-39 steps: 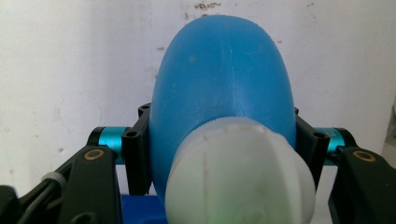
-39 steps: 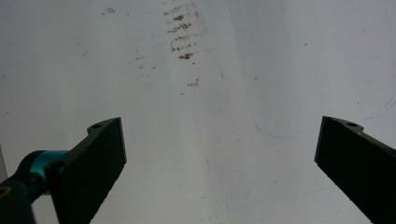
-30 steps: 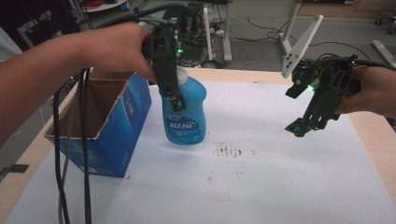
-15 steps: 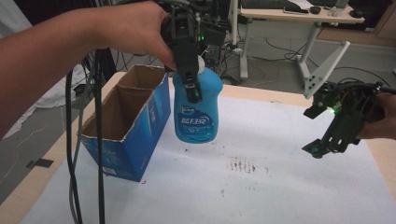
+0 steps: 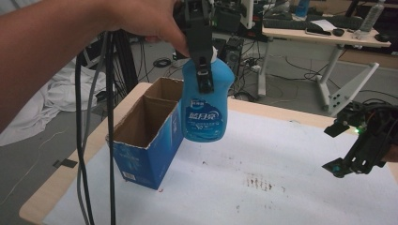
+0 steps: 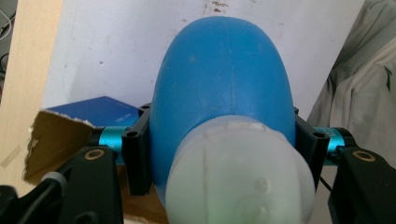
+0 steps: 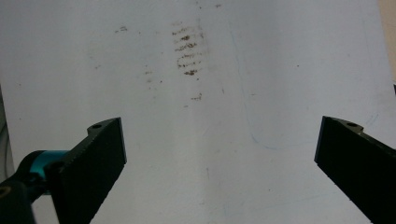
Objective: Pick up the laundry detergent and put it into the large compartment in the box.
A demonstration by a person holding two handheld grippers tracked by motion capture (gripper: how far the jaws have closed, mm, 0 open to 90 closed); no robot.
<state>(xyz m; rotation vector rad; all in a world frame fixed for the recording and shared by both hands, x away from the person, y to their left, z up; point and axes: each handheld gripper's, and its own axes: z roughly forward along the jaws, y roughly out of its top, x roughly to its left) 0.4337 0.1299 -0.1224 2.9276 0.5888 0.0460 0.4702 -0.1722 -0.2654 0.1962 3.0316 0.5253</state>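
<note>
A blue detergent bottle [image 5: 204, 108] with a white cap hangs in the air above the table, just right of an open blue cardboard box [image 5: 144, 138]. My left gripper [image 5: 202, 70] is shut on the bottle's upper part, near the neck. In the left gripper view the bottle [image 6: 224, 88] fills the space between the two black jaws, its white cap [image 6: 238, 172] nearest the camera, and the left gripper [image 6: 223, 158] squeezes its shoulders. My right gripper [image 5: 349, 150] hovers at the table's right side, open and empty. The right gripper [image 7: 219, 154] looks down on bare white sheet.
A white sheet [image 5: 281, 154] with brown smudges [image 5: 260, 182] covers the wooden table [image 5: 47, 197]. Black cables [image 5: 109, 140] hang down at the left, in front of the box. Desks, chairs and floor clutter lie beyond the table's far edge.
My left gripper has lifted the bottle off the table and it now hangs higher, beside the box's top. The right gripper has stayed at the right side.
</note>
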